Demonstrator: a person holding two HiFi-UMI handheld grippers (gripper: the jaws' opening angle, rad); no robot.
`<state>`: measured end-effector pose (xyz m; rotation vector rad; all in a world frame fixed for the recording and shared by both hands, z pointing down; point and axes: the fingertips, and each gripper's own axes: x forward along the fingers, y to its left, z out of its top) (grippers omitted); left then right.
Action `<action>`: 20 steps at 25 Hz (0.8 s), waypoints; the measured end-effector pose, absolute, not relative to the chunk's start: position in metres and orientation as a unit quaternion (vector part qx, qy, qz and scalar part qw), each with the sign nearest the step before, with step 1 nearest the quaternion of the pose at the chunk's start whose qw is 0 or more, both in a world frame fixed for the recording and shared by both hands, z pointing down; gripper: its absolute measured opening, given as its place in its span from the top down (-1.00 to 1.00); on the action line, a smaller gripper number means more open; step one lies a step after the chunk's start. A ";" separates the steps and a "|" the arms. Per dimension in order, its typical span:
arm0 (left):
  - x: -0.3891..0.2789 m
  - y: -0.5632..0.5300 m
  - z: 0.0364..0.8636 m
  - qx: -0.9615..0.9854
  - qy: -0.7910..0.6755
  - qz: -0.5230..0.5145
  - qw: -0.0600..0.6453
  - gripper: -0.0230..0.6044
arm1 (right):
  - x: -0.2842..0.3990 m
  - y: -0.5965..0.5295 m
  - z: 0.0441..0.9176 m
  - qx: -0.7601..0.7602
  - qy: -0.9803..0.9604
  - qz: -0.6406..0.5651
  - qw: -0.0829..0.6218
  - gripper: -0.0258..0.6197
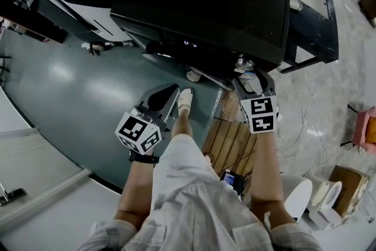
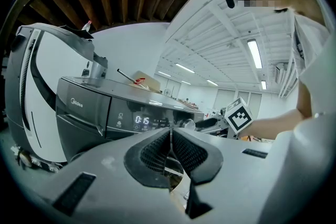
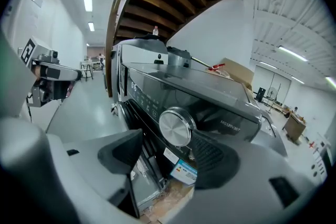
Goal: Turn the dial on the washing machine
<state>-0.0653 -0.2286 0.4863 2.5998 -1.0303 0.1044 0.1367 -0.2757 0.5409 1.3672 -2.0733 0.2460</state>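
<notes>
One dark, boxy washing machine (image 1: 200,3) has one round, shiny metal dial (image 3: 177,126). The left gripper (image 2: 170,143) is pinched tight on nothing. The right gripper (image 3: 168,147) gapes wide near the dial.

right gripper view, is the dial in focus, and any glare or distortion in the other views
Right gripper view: the dial is fairly sharp with a bright sheen, near jaws soft, lines bowed by the wide lens. Left gripper view: same bowing, display glowing clearly. Head view: washing machine top almost black, pale glare on the floor.
</notes>
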 end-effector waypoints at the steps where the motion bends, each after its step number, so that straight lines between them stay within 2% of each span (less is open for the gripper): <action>1: -0.065 -0.229 0.486 0.915 -0.362 0.037 0.171 0.87 | 0.137 -0.276 0.541 0.520 -0.788 0.094 0.317 0.00; 15: -0.064 -0.228 0.487 0.916 -0.359 0.036 0.173 0.87 | 0.138 -0.274 0.556 0.516 -0.787 0.140 0.309 -0.05; 20: -0.062 -0.226 0.488 0.917 -0.358 0.036 0.173 0.87 | 0.133 -0.268 0.570 0.499 -0.788 0.167 0.318 -0.13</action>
